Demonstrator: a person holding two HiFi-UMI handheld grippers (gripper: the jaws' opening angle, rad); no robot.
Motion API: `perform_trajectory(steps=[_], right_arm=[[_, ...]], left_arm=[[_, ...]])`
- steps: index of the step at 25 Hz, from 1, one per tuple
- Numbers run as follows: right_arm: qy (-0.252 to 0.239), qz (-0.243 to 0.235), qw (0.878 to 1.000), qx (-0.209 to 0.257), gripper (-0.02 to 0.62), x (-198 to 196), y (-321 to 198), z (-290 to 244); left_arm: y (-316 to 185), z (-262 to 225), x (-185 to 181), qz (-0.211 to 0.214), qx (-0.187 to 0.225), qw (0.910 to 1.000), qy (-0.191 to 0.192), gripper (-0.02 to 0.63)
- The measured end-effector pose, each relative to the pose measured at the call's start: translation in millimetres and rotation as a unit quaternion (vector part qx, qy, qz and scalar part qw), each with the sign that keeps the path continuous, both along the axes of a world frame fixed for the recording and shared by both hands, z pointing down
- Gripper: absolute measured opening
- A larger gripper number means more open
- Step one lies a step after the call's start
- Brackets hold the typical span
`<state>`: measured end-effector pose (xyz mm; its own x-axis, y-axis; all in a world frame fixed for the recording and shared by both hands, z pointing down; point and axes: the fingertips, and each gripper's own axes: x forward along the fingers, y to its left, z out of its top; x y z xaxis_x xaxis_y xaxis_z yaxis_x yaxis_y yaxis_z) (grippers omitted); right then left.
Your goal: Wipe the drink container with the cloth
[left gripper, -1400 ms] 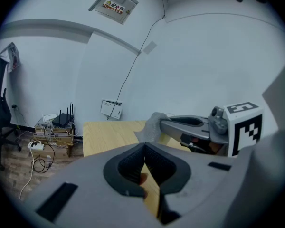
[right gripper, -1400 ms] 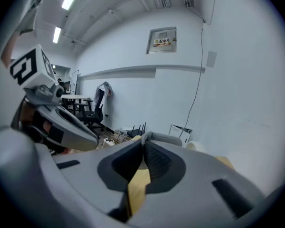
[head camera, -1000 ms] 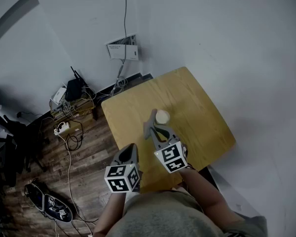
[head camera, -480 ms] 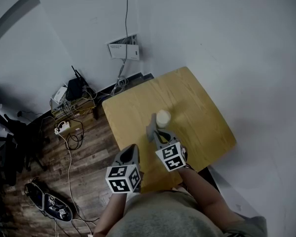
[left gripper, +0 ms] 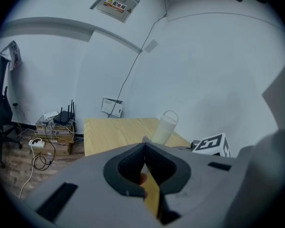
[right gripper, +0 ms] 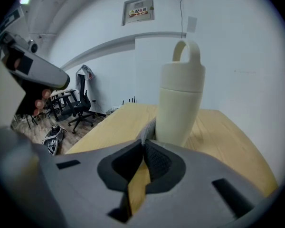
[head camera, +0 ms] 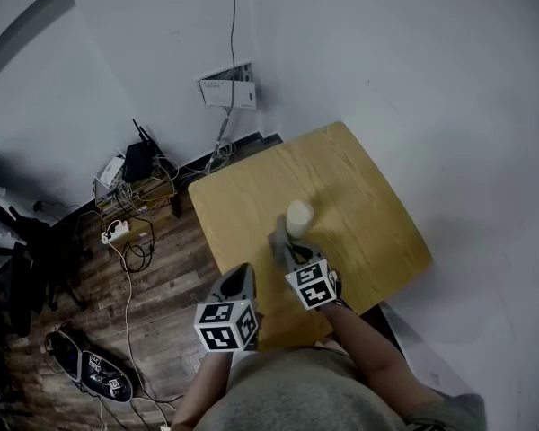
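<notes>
Wooden table (head camera: 368,196), seen from above: the drink container (head camera: 298,215) stands upright mid-table, the grey cloth (head camera: 278,241) touching its side. Left gripper view — your left gripper (left gripper: 144,146) is closed on nothing. Right gripper view — your right gripper (right gripper: 143,144) pinches the cloth at the container's base.

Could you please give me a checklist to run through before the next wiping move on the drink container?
1. Cloth clamped in right gripper: ok.
2. Cloth against drink container: ok, it appears to touch low on the side.
3. Container upright on table: ok.
4. Left gripper steadying the container: not ok; it is shut, empty and well away from it.
5. Lid sealed: cannot tell.
</notes>
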<state>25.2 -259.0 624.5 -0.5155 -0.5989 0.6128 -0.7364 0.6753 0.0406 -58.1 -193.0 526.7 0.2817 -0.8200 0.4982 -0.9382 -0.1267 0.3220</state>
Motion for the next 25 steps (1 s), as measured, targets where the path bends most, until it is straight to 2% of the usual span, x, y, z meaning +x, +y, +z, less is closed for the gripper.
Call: perform_trajectory(steps=[8, 13, 18, 25], right_arm=[[0.0, 0.006, 1.0, -0.006, 0.008, 2, 2, 3], [-0.023, -0.006, 0.999, 0.023, 0.008, -2, 12, -22], [-0.068, -0.002, 0.997, 0.044, 0.008, -3, 30, -56], [-0.092, 0.008, 0.993, 0.075, 0.008, 10, 57, -90]], left_arm=[[2, -1, 1, 0.003, 0.001, 1.0, -0.001, 0.002], [5, -2, 1, 0.0, 0.003, 1.0, -0.004, 0.002], [11, -2, 3, -0.001, 0.003, 1.0, 0.0, 0.002], [16, -7, 12, 0.02, 0.015, 0.9997, 0.005, 0.002]])
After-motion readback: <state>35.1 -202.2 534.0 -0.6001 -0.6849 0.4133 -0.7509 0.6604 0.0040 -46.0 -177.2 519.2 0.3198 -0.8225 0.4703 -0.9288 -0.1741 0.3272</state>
